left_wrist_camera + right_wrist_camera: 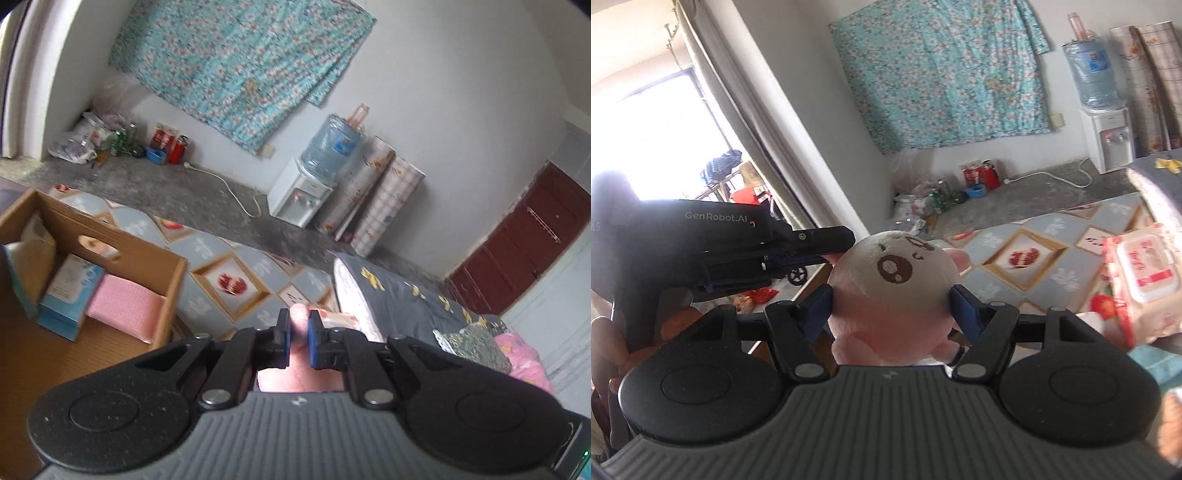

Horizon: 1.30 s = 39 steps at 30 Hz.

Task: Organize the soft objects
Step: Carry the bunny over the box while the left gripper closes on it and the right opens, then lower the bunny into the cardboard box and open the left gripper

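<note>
Grey concrete floor (173, 184) under a white wall, hung with a teal floral cloth (240, 62); water dispenser (299, 195) against that wall. Left gripper (298, 334) pinched tight on a thin pink part of the plush toy (894, 284). Right gripper (892, 299) clamped across that toy's round white-and-pink head, held up over the patterned mat (1027, 251). Cardboard box (110, 236) at left, packed with a pink folded cloth (123, 306) and tissue packs (70, 291). Wet-wipes pack (1141, 273) at right.
</note>
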{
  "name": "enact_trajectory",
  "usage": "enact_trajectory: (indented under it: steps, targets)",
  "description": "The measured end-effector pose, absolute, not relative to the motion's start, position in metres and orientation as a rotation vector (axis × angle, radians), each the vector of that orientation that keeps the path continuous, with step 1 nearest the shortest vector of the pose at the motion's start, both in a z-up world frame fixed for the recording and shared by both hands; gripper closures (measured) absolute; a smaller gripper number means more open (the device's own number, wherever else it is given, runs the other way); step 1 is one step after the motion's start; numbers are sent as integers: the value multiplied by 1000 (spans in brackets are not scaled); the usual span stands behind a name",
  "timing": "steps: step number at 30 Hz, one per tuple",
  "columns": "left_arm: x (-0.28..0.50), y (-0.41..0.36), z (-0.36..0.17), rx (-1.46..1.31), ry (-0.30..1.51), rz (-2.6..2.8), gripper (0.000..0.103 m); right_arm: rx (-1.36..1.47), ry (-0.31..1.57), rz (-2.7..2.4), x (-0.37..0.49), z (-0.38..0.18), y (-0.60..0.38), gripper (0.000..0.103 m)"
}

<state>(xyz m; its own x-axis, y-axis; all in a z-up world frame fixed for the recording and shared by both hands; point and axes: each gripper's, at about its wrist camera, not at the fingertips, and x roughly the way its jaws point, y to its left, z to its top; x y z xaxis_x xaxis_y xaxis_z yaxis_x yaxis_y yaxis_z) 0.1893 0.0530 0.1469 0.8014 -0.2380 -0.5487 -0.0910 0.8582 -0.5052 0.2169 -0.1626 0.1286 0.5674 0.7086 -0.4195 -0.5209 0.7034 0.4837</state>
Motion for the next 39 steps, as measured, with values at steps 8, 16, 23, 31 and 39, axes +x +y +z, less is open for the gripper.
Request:
enact_trajectory:
  steps: [8,16,23,31,39]
  targets:
    - [177,162,133,-570,653,149,93,337,809,877,237,101,-17,34]
    - [185,232,86,-672,730,238,93,258,966,887,247,60,75,34]
    - [194,233,69,-645,773,150,93,206,1054,897,248,53,80,33]
    - [195,209,63,-429,877,3,94,163,998,895,242,73,33,33]
    - [178,190,83,-258,885,-240,94,166,877,863,233,104,-18,33]
